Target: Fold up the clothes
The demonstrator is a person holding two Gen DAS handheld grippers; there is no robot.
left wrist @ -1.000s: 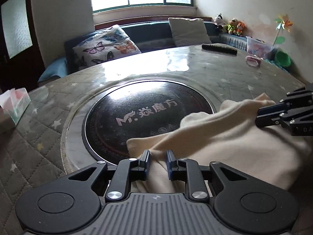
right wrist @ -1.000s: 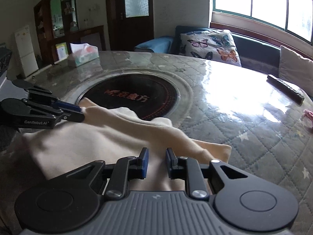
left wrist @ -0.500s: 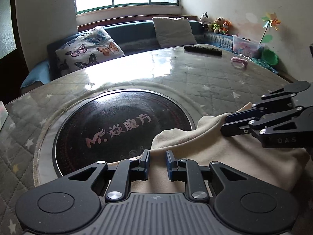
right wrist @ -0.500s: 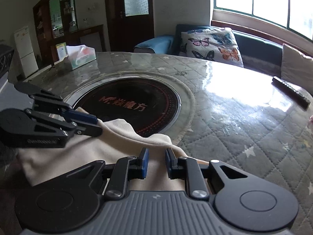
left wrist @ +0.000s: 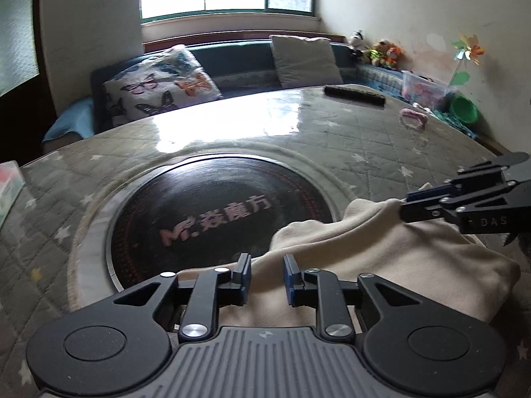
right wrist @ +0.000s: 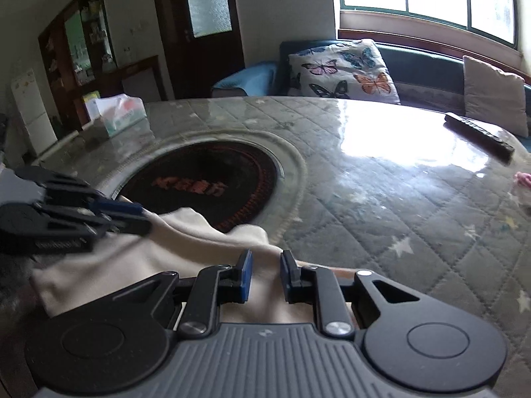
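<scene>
Cream fleece fills the near side of both my views: the garment [left wrist: 381,258] lies bunched on the quilted table [left wrist: 365,132], its far edge lapping over the rim of the black round hotplate [left wrist: 212,212]. Starting from the left, the tissue box [right wrist: 121,114] sits far off by the table edge. My left claw [left wrist: 266,275] hangs over the garment's near fold; its jaws have just been opening, and the gap between the blue pads is wider than half a second ago, with cloth lying in it but no longer clamped. I call it released. Compared with a second ago, the garment has been drawn back toward me, so more of the hotplate's lettering shows. Further right, my right claw [right wrist: 265,273] is clenched on a ridge of the garment [right wrist: 205,242], its narrow gap unchanged. In the left view it [left wrist: 406,207] pinches the raised far corner. Beyond lie the remote control [left wrist: 354,95] and the butterfly cushion [right wrist: 341,71], untouched.
</scene>
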